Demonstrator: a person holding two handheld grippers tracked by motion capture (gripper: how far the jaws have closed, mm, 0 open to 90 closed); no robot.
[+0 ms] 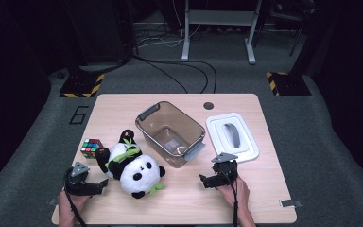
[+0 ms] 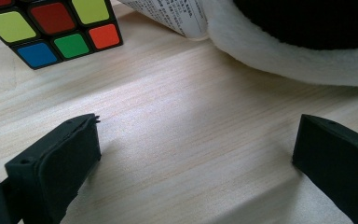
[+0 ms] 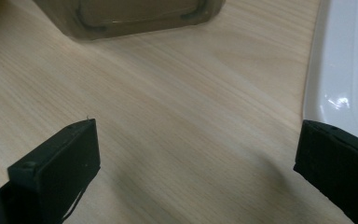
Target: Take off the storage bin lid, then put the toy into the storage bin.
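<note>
High view: both hand-held grippers, left (image 1: 105,182) and right (image 1: 202,179), are being held wide apart, empty, beside the panda toy (image 1: 133,169) and the bin (image 1: 170,132).

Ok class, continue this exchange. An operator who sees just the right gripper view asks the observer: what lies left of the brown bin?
Observer: A plush panda lies right beside the bin.
Operator: Anything past it?
Observer: A colour cube sits on the table, at the panda's far left.
Operator: And the other gripper?
Observer: The left gripper is low over bare wood near the panda, its jaws wide open with nothing between them.
</note>
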